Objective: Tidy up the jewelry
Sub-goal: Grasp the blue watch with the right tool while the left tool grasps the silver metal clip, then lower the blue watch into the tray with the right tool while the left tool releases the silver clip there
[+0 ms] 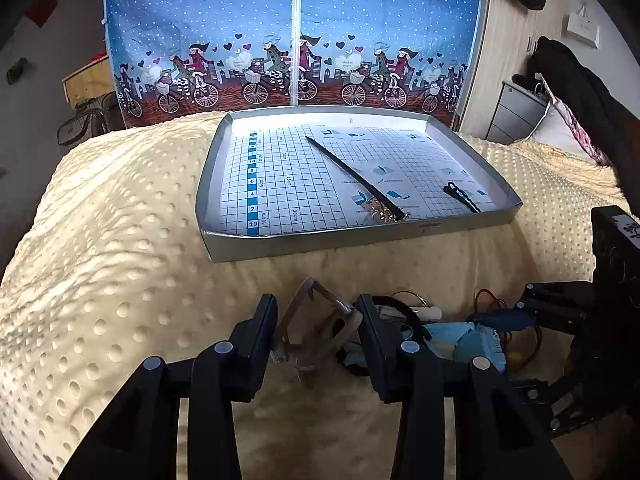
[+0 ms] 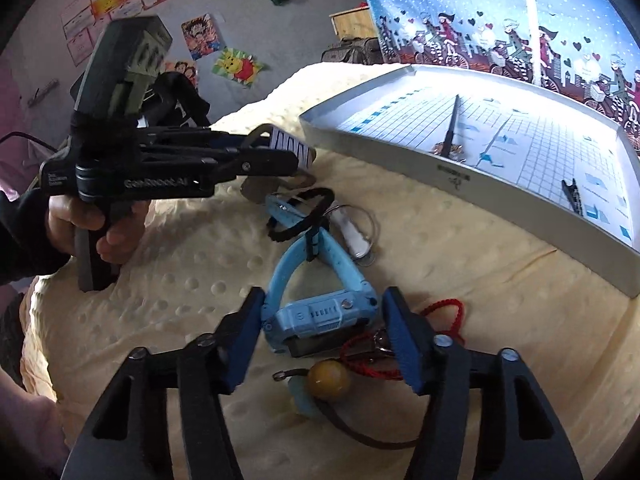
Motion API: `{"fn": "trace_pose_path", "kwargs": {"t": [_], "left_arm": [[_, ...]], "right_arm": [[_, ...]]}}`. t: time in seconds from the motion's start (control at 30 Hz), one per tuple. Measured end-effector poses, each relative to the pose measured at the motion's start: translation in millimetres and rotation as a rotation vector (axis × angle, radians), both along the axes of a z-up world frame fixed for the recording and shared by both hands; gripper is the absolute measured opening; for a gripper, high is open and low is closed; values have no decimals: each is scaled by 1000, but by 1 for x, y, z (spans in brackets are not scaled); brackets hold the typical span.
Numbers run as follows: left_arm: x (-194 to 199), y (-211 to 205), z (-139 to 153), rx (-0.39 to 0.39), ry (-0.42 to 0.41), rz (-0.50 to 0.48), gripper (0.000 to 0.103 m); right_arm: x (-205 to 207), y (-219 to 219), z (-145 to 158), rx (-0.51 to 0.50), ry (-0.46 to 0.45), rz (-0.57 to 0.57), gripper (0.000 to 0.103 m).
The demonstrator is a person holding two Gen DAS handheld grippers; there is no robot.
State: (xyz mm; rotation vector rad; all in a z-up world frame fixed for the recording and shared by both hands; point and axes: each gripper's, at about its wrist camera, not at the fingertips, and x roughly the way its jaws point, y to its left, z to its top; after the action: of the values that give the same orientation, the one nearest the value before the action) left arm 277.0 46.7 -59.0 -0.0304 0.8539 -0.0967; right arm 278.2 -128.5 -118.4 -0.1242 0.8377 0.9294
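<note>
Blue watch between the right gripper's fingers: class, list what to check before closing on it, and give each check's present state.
1. Right gripper open: ok.
2. Blue watch lies between the fingers: ok.
3. Watch free of clutter: not ok; a black hair tie loops over its strap and a red cord lies beside it.
4. Left gripper clear of the watch: ok.
5. Tray has bare room: ok.
6. Right pad touches only the watch: cannot tell.
</note>
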Motion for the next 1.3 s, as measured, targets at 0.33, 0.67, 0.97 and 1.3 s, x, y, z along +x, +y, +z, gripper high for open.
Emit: {"fn": "trace_pose_path", "kwargs": {"t": [0.33,0.67,0.97,1.3], "left_arm": [[-53,-5,14,-186,-61,89,38],[-80,-27,1,-225,-23,67,38],[-84,-43,4,-214,-42,45,38],[-39,-46,24,-221,-131,84,38]], "right_arm": [[-20,-13,22,-72,-40,-32,51],[-53,-40,55,-331,-183,-91,51],[-52,-62,77,-353,-297,-226,51],[-23,-81,69,-211,-288,-332,51]]}}
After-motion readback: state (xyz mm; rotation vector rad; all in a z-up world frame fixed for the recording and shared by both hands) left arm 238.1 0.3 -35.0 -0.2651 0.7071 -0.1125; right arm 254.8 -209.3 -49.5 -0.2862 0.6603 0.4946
